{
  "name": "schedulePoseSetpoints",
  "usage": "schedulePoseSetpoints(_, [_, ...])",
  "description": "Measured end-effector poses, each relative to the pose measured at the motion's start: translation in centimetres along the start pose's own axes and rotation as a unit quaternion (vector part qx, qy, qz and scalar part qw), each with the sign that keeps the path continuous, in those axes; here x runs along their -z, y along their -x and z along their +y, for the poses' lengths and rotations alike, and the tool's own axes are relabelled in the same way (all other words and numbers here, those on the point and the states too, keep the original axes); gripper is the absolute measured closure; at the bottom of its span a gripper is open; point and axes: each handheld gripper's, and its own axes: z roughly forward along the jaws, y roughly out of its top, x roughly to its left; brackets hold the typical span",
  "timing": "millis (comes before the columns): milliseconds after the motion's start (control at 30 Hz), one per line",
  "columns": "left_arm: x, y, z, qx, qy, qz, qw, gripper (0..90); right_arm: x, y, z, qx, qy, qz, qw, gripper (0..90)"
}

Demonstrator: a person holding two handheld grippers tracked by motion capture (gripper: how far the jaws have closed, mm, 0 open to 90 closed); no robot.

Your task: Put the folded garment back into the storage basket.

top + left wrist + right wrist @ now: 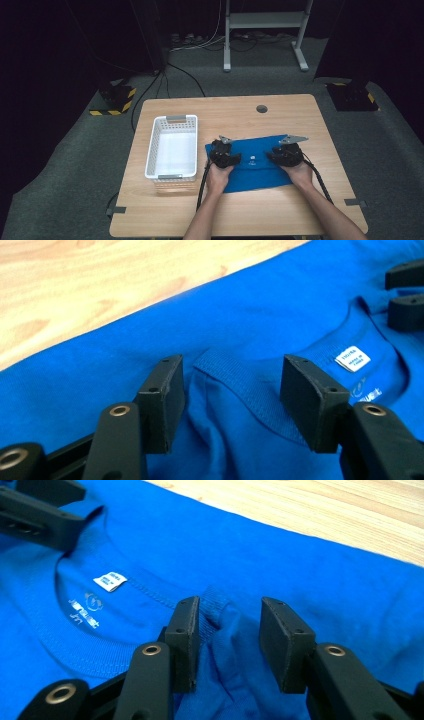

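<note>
A blue T-shirt [255,172] lies folded on the wooden table [235,110], its collar and white label [352,358] facing me. My left gripper [230,153] rests on the shirt's left part. In the left gripper view [232,385] its jaws stand apart astride a raised fold at the collar rib. My right gripper [281,153] is on the shirt's right part. In the right gripper view [227,630] its jaws are narrower, with a bunched pleat of collar fabric [220,625] between the pads; a firm pinch is not evident.
A white plastic basket [172,121] stands just left of the shirt. A round cable hole [261,108] sits near the table's far edge. Beyond the table there is grey carpet, a desk frame [265,30] and cables.
</note>
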Motion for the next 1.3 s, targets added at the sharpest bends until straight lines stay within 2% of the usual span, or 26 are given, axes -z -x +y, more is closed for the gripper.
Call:
schedulePoseSetpoints(67, [-0.3, -0.2, 0.5, -0.009, -0.007, -0.004, 0.9999, 40.4, -0.1, -0.1, 0.0, 0.002, 0.000, -0.001, 1.0000, 60.0])
schedulePoseSetpoints(133, [-0.3, -0.4, 0.8, -0.009, -0.017, -0.009, 0.9998, 38.3, 0.0, -0.2, 0.1, 0.002, -0.001, 0.000, 1.0000, 59.9])
schedulePoseSetpoints(167, [-0.2, -0.4, 0.8, -0.009, -0.020, -0.004, 0.9997, 38.0, 0.0, -0.2, 0.1, 0.000, -0.001, 0.001, 1.0000, 59.8])
schedulePoseSetpoints(233, [0.3, -0.2, 0.5, -0.008, -0.006, 0.000, 1.0000, 38.9, 0.3, 0.0, 0.1, -0.011, 0.006, 0.003, 0.9999, 59.8])
schedulePoseSetpoints(367, [1.1, 0.2, 0.0, -0.012, 0.010, 0.001, 0.9999, 47.3, 0.5, 0.1, 0.4, -0.010, 0.016, 0.004, 0.9998, 63.2])
schedulePoseSetpoints(533, [1.4, 0.3, 0.1, -0.012, 0.010, -0.010, 0.9998, 67.0, 0.2, 0.0, 0.2, -0.010, 0.006, 0.012, 0.9999, 72.3])
schedulePoseSetpoints(667, [1.7, 0.1, 0.0, -0.002, 0.018, -0.022, 0.9996, 79.3, 0.5, -0.3, 0.4, 0.009, 0.010, 0.010, 0.9999, 79.6])
schedulePoseSetpoints(733, [2.0, 0.2, 0.0, -0.005, 0.021, -0.029, 0.9993, 82.7, 0.8, -0.4, 0.5, 0.017, 0.015, 0.009, 0.9997, 81.7])
schedulePoseSetpoints(1000, [3.8, 0.5, -0.7, -0.005, 0.037, -0.055, 0.9978, 86.6, 2.1, -1.2, 0.6, 0.041, 0.025, 0.016, 0.9987, 84.1])
schedulePoseSetpoints(1133, [4.1, 1.1, -1.8, -0.006, 0.024, -0.065, 0.9975, 86.9, 2.7, -1.9, 0.2, 0.060, 0.019, 0.017, 0.9979, 84.0])
schedulePoseSetpoints(1300, [3.9, 1.3, -3.1, -0.004, 0.015, -0.069, 0.9975, 86.9, 2.4, -2.1, -1.4, 0.063, -0.004, 0.024, 0.9977, 84.0])
